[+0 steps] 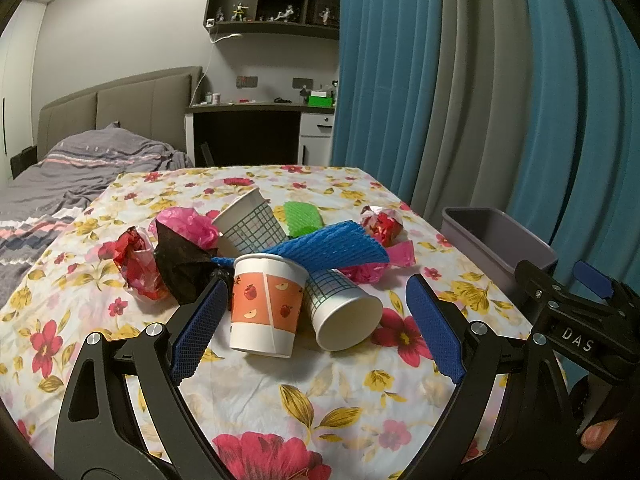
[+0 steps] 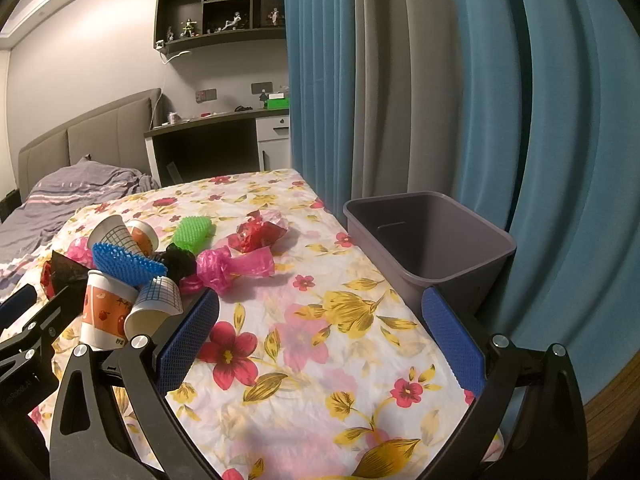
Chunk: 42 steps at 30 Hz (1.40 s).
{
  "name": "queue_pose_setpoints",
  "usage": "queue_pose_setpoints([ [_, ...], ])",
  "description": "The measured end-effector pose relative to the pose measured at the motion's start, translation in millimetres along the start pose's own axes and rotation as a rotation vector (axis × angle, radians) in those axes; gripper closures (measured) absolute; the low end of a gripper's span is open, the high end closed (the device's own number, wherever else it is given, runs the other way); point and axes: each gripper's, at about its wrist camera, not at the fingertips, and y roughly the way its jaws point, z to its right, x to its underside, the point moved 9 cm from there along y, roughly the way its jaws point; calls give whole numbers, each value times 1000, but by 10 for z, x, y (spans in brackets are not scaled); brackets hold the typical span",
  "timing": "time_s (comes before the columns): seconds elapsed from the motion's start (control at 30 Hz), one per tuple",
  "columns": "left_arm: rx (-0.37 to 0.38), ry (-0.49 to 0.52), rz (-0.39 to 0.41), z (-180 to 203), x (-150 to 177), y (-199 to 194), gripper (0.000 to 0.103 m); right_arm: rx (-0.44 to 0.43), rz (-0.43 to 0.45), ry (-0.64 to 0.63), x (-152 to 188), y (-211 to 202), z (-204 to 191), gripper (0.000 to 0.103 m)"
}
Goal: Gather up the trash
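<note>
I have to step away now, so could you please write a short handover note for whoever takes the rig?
Left gripper: open, empty, low over the table, with the orange apple-print paper cup between its fingers.
Right gripper: open, empty, over bare floral tablecloth near the grey plastic bin.
Trash: all piled on the cloth, including cups, blue foam netting, green foam netting, and pink and red wrappers.
Done: nothing; the visible bin interior looks empty.
Left: everything.
</note>
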Motion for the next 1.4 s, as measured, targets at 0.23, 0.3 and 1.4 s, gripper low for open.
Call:
queue_pose_setpoints([
  [0.23,-1,1,1,1,3,-1,14,0,-1,1,2,0,2,5],
  [0.3,-1,1,1,1,1,-1,14,-1,0,0,0,0,0,5],
  [1.4,1,-1,6,-3,12,-14,14,-4,1,1,15,31,-5,5],
])
